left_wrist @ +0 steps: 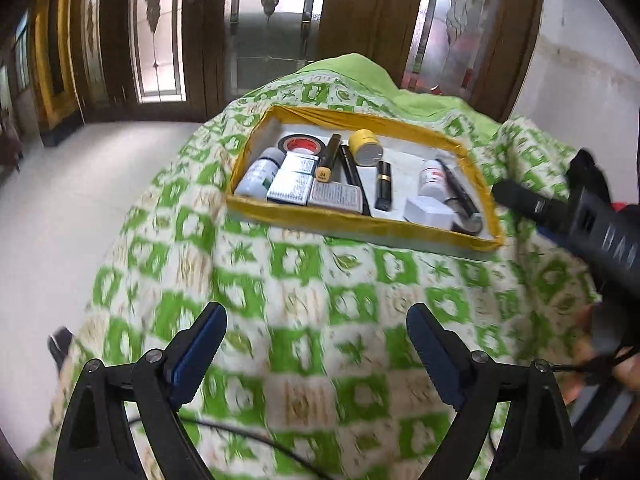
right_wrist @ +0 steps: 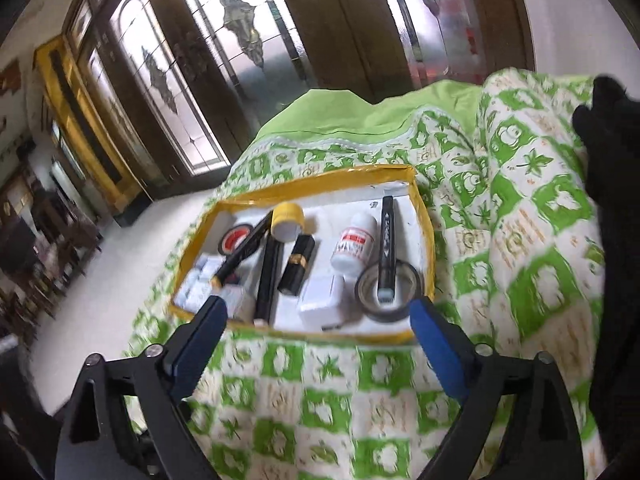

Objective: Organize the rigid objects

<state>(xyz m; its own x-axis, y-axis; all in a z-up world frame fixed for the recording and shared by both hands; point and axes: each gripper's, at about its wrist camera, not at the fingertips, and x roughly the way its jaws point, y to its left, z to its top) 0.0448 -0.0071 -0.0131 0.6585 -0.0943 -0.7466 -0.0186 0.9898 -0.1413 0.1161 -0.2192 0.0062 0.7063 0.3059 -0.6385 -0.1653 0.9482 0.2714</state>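
A: Claws? B: Left claw (left_wrist: 316, 328) and right claw (right_wrist: 316, 320) both spread apart, nothing between. A: Items? B: All lying in the yellow-rimmed box (left_wrist: 352, 226) on the green quilt (left_wrist: 304, 304).

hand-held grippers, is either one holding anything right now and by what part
Nothing is held. The left hand-held gripper and the right hand-held gripper both stand open with only the green patterned cloth between their fingers; the items lie in the yellow-rimmed tray.

Tray (left_wrist: 360, 227) of small items (left_wrist: 383, 191) lies on cloth (left_wrist: 304, 304).
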